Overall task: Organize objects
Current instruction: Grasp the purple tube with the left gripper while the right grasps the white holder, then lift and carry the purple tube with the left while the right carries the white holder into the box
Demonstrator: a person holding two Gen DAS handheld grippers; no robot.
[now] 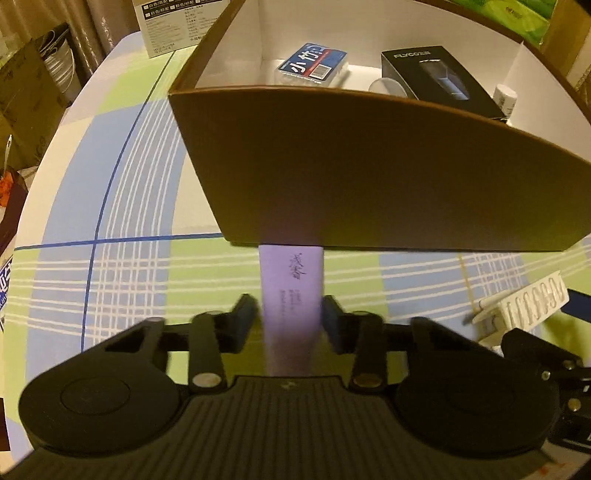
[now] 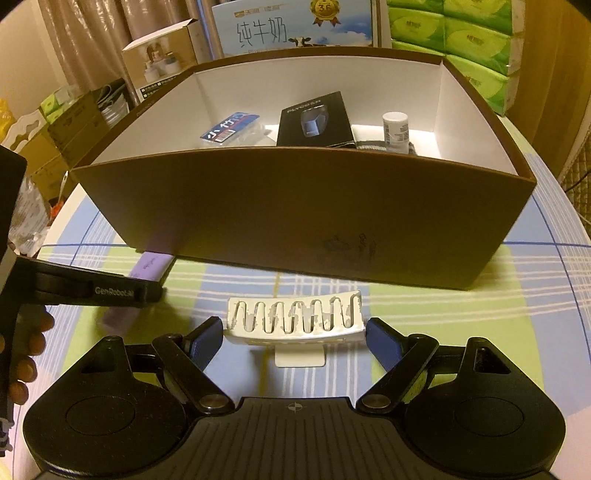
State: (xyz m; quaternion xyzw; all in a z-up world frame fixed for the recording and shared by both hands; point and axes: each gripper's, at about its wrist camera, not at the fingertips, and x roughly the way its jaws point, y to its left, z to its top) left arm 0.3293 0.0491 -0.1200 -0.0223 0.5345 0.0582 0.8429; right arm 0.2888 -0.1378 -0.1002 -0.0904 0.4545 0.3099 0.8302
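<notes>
A slim purple box (image 1: pixel 291 291) lies on the checked tablecloth, its far end against the brown storage box (image 1: pixel 369 166). My left gripper (image 1: pixel 290 310) has both pads pressed on its long sides. In the right wrist view the purple box (image 2: pixel 151 264) shows under the left gripper's finger (image 2: pixel 110 291). A white slotted rack (image 2: pixel 293 319) stands on the cloth between the fingers of my right gripper (image 2: pixel 293 328), which is open with narrow gaps at both ends. The brown storage box (image 2: pixel 295 214) holds a blue pack (image 2: pixel 231 129), a black shaver box (image 2: pixel 314 120) and a white bottle (image 2: pixel 395 133).
The white rack (image 1: pixel 517 310) lies to the right of the left gripper. A person's hand (image 2: pixel 26 347) holds the left gripper. Cardboard boxes (image 2: pixel 74 125) stand off the table's left edge. A milk carton (image 2: pixel 291 26) and green tissue packs (image 2: pixel 476 37) stand behind the storage box.
</notes>
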